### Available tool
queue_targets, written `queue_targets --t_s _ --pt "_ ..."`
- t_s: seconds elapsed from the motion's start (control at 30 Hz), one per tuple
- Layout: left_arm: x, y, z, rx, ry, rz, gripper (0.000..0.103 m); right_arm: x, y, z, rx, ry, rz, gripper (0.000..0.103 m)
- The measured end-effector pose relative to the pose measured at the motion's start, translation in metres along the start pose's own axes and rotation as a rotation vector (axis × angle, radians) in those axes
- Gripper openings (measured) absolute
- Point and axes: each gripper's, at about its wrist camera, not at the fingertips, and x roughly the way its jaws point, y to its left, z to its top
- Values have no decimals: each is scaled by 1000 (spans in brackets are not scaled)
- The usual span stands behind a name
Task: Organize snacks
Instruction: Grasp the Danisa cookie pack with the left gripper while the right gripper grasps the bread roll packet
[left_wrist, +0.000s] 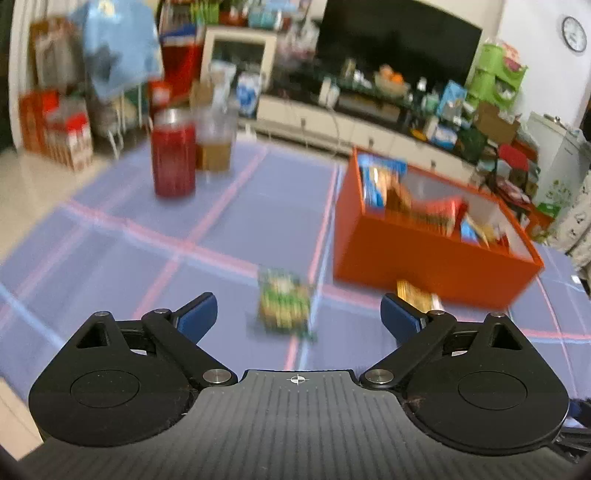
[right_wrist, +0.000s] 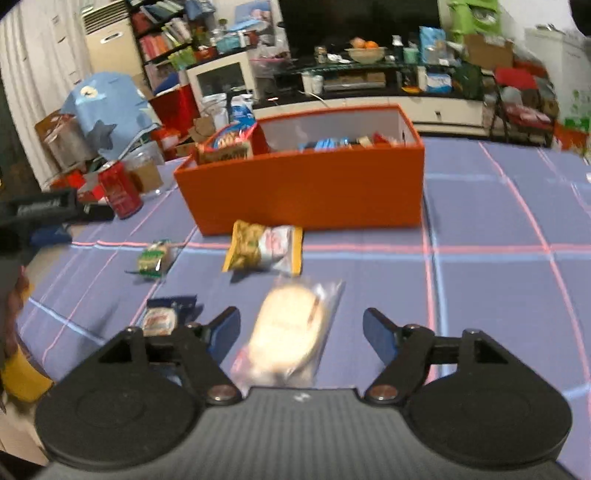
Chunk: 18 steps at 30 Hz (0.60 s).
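Note:
An orange box (left_wrist: 424, 273) (right_wrist: 306, 192) holding several snack packets stands on the blue checked tablecloth. My left gripper (left_wrist: 298, 314) is open; a small green snack packet (left_wrist: 284, 306) (right_wrist: 153, 258) lies on the cloth just ahead, between its spread fingers and untouched. My right gripper (right_wrist: 301, 328) is open over a clear-wrapped pale bun (right_wrist: 291, 332), which lies between its fingers without the pads pressing on it. A yellow and white packet (right_wrist: 264, 249) (left_wrist: 415, 295) lies in front of the box. A dark blue packet (right_wrist: 168, 314) sits by the right gripper's left finger.
A red can (left_wrist: 173, 158) (right_wrist: 120, 190) and a clear cup of brown drink (left_wrist: 216, 136) (right_wrist: 146, 170) stand at the table's far left. A yellow sleeve (right_wrist: 22, 376) shows at the left edge. Cluttered shelves and a TV stand lie beyond the table.

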Motion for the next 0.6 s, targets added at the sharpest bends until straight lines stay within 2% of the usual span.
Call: queue_targets --t_s 0.07,0.13,0.37,0.47,0.5,0.6 --pt "1 -2 -18 15 18 19 72 6 6 -7 25 4 -22 77" --pt "2 -5 -28 34 42 3 71 13 2 -11 48 21 -10 77" --pt "0 -7 -23 70 22 -3 75 35 17 -14 83 22 -46 79" --pt "5 4 -22 49 45 19 75 55 26 -15 74 42 -96 81" --pt "6 10 -20 32 49 23 75 56 28 -16 61 23 -106 81" --pt "4 23 -21 -14 57 20 75 59 33 -18 -20 36 -127 79"
